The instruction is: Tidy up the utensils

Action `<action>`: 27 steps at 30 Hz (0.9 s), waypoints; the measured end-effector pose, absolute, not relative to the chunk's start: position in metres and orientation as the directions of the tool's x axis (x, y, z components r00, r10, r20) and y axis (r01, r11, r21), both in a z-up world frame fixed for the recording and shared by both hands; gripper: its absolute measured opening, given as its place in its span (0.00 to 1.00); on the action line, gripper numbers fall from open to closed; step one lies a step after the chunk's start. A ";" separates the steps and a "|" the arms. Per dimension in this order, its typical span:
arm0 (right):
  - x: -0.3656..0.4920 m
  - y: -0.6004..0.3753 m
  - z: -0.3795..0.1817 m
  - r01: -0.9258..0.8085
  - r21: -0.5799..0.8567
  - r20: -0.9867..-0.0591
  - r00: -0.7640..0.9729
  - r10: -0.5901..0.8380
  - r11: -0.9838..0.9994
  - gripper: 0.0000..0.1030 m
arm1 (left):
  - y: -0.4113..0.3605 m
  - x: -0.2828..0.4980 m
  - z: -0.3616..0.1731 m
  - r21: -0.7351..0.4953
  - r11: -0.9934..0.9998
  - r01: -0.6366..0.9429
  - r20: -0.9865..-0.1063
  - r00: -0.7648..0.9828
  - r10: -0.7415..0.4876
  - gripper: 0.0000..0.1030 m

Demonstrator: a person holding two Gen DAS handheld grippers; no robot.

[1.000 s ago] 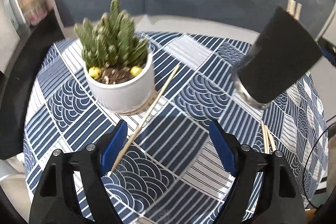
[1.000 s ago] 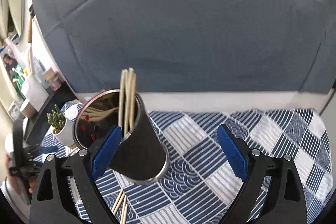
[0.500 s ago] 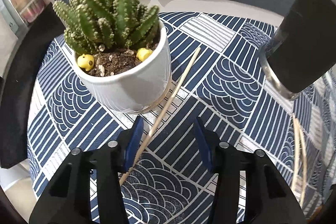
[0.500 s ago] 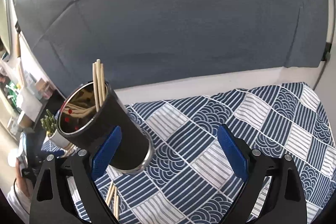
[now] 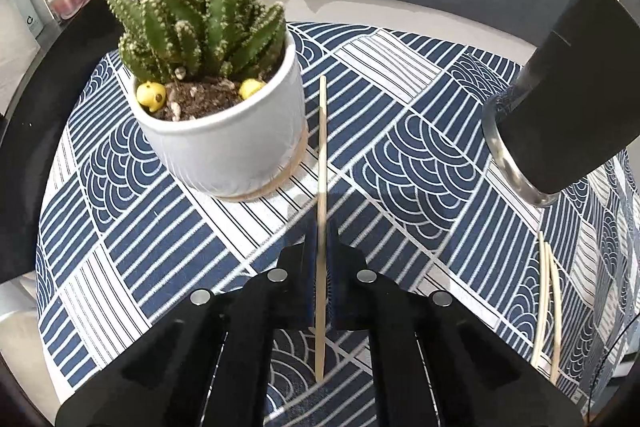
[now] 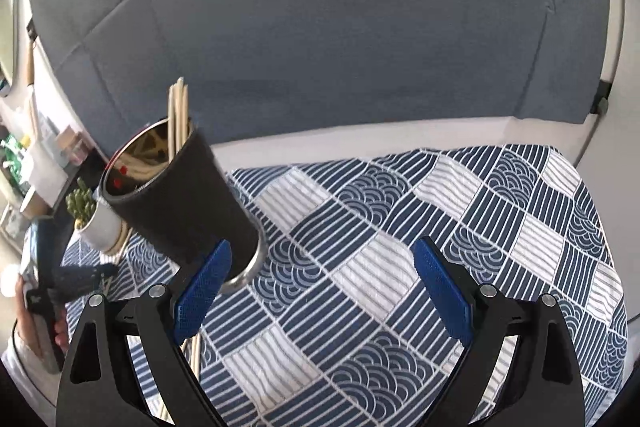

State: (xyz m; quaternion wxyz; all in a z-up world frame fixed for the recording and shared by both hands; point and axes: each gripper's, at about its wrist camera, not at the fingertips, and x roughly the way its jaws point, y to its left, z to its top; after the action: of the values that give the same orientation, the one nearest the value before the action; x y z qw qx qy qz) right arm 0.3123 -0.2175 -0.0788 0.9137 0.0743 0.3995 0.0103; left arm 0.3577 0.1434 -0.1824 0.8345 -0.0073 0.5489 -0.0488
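Left hand-held gripper point(image 5: 320, 267) clamped on a chopstick point(image 5: 321, 163), long end reaching forward just beside the cactus pot point(image 5: 224, 143). Could snag that pot if swung left. Right hand-held gripper point(image 6: 320, 291) spread apart, empty; black cup point(image 6: 176, 203) at its left finger, possibly touching. Easily tipped. Spare chopsticks point(image 5: 546, 307) lying on the desk point(image 5: 400, 155), far right.

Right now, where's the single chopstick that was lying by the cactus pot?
In the left wrist view, the chopstick is clamped in the left gripper, pointing forward just right of the cactus pot.
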 end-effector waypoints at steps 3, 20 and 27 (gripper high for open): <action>0.304 -0.215 -0.074 0.029 0.107 -0.729 0.682 0.059 0.994 0.86 | 0.140 0.355 -0.187 -0.106 0.992 0.064 -0.914 0.387 -0.123 0.05; 0.235 -0.209 -0.044 -0.027 0.070 -0.701 0.710 0.069 0.997 0.86 | 0.140 0.304 -0.163 -0.243 0.970 0.021 -0.868 0.441 -0.227 0.05; 0.201 -0.209 -0.034 -0.067 0.096 -0.689 0.716 0.115 0.993 0.86 | 0.141 0.279 -0.133 -0.249 0.968 0.010 -0.843 0.491 -0.222 0.05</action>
State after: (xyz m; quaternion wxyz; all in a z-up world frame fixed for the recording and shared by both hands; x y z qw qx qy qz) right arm 0.2006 -0.2086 -0.0345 0.9257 0.0321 0.3737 0.0493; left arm 0.2794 0.1406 -0.1325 0.8569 -0.1058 0.5000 -0.0678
